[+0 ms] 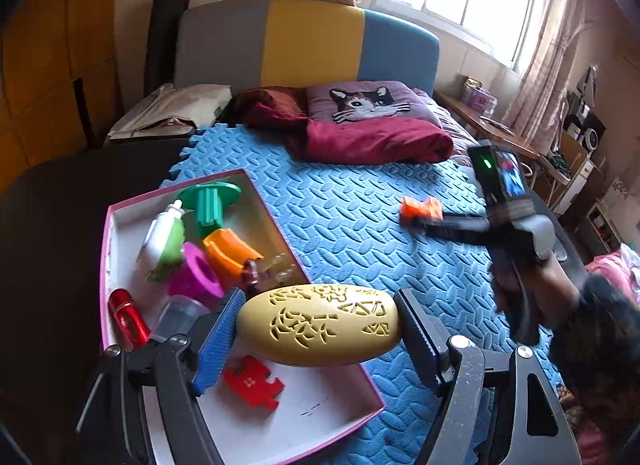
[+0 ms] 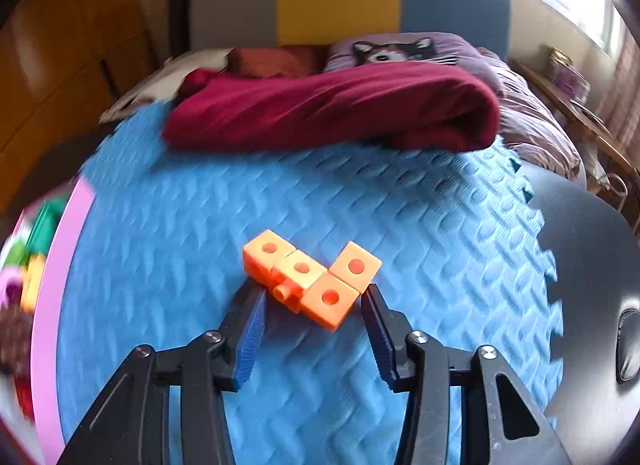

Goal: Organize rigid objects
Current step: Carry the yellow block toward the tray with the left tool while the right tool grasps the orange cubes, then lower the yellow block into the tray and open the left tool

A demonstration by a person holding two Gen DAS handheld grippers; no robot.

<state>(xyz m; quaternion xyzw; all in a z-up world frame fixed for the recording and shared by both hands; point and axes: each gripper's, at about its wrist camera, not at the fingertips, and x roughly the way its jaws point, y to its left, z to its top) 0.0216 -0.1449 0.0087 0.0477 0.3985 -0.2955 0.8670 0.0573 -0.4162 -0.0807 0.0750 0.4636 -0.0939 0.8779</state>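
My left gripper point(image 1: 320, 299) is shut on a yellow egg-shaped shell with cut-out patterns point(image 1: 320, 325), which hangs over the near right corner of a pink-rimmed white box point(image 1: 320, 405). In the box lie a green spool point(image 1: 210, 201), a white and green bottle point(image 1: 164, 237), an orange curved piece point(image 1: 230, 251), a magenta ring point(image 1: 196, 275), a red bottle point(image 1: 128, 317), a clear jar point(image 1: 180, 315) and a red puzzle piece point(image 1: 252, 381). My right gripper point(image 2: 314, 291) is shut on an orange cube-link block point(image 2: 312, 277) just above the blue foam mat point(image 2: 280, 193).
A crimson blanket point(image 2: 332, 109) and a cat-print pillow point(image 1: 368, 101) lie at the far end of the mat. The box rim point(image 2: 60, 265) is to the left of the right gripper. A black surface point(image 2: 580, 265) borders the mat on the right.
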